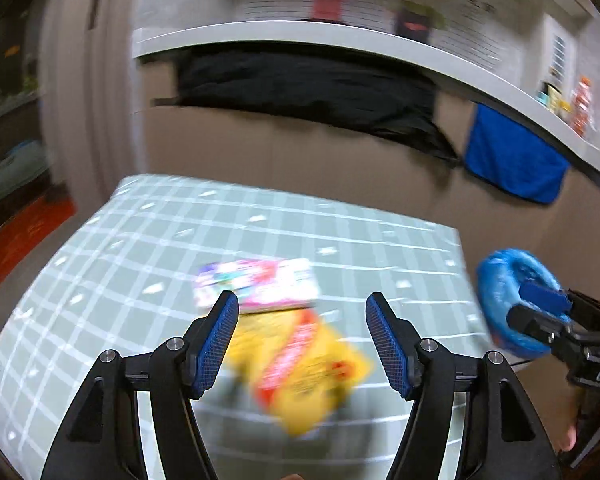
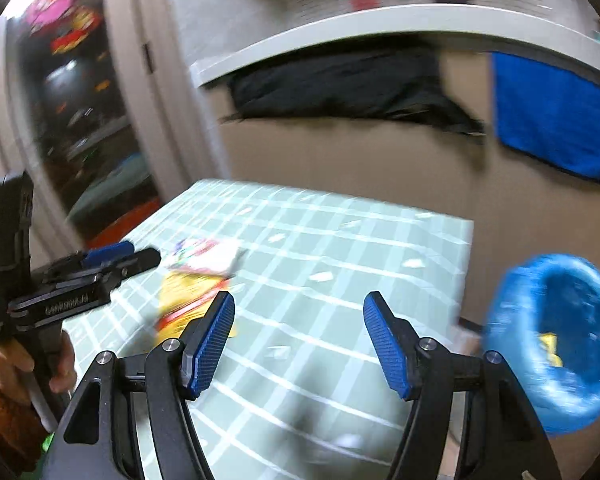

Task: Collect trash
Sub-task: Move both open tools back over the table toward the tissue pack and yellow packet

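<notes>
**Approach to table: two wrappers awaiting pickup, bin at table's right edge**

Step in hand, by judgement: the approach. Neither tool has reached the trash; both views are smeared.

Table (image 1: pixel 112 248): covered in a pale green checked cloth, filling the lower half of both views. It stands against a brown panel with a white shelf (image 1: pixel 340 36) above; a black cloth (image 1: pixel 308 84) and a blue towel (image 1: pixel 512 160) hang from that shelf, well clear of the work.

Bin (image 2: pixel 556 340): blue-lined, at 4 o'clock in the right wrist view, just beside the table's right edge. A yellow item shows inside it; what it is cannot be told.

Trash: a yellow and red wrapper (image 1: pixel 304 368) lies flat on the cloth at 6 o'clock in the left wrist view, its upper end touching or slightly under a pink and white packet (image 1: pixel 260 284).

Left gripper (image 1: pixel 302 340): jaws spread wide, nothing between the pads, hovering over the yellow wrapper.

Right gripper (image 2: pixel 300 340): jaws likewise apart and empty, over bare cloth between the wrappers and the bin.

Next move, by judgement: lower the left gripper onto the yellow wrapper, pinch an edge, and carry it toward 3 o'clock to the bin. The wrapper lies flat and thin, so a raised edge is needed.

Obstruction: the right gripper sits on the path to the bin and should give way.
</notes>
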`<state>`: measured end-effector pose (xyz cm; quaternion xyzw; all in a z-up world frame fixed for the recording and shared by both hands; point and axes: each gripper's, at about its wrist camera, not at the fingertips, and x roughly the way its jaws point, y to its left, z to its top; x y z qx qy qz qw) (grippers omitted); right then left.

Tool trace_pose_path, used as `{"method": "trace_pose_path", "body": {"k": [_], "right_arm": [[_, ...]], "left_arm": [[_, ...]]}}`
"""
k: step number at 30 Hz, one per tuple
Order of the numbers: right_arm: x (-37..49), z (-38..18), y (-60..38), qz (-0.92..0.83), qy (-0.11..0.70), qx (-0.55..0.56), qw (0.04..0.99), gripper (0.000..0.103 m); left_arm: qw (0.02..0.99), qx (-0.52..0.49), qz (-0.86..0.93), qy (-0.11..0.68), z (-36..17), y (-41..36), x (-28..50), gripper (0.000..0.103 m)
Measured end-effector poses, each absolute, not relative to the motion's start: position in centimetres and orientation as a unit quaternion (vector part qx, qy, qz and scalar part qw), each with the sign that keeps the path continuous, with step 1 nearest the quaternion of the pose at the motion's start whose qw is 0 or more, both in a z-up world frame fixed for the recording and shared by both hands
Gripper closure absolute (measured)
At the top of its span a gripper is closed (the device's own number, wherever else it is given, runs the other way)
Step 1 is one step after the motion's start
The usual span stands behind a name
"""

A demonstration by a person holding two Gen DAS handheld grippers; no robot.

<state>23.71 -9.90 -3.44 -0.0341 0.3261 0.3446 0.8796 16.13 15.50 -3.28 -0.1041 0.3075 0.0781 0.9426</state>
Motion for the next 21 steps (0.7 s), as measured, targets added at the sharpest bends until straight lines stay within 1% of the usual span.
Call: {"method": "trace_pose_path", "body": {"k": [5, 9, 15, 19, 20, 21], "right_arm": [[22.9, -5.5, -3.2, 0.405, 0.360, -0.065, 0.838, 0.039], [23.8, -7.9, 1.0, 0.417, 0.385, -0.092, 0.818, 0.039], [27.2, -11.5, 3.8, 0.401, 0.448, -0.075, 0.795, 0.039], [26.7, -12.1, 6.1, 0.411, 0.456, -0.080, 0.785, 0.032], [26.4, -12.3, 6.8, 0.415, 0.458, -0.088, 0.781, 0.021], [25.8, -12.4, 7.7, 0.414, 0.454, -0.105, 0.782, 0.017]], "left_arm": [[0.934, -0.133, 0.114, 0.311, -4.7, 21.1, 13.2, 0.037], [0.929, -0.167, 0.114, 0.310, -6.0, 24.0, 11.6, 0.038], [0.920, -0.200, 0.122, 0.314, -7.6, 27.1, 11.2, 0.038], [0.917, -0.206, 0.131, 0.315, -8.4, 28.7, 11.3, 0.038], [0.916, -0.210, 0.131, 0.315, -8.6, 29.0, 11.4, 0.038], [0.915, -0.214, 0.132, 0.314, -8.8, 29.2, 11.4, 0.038]]}}
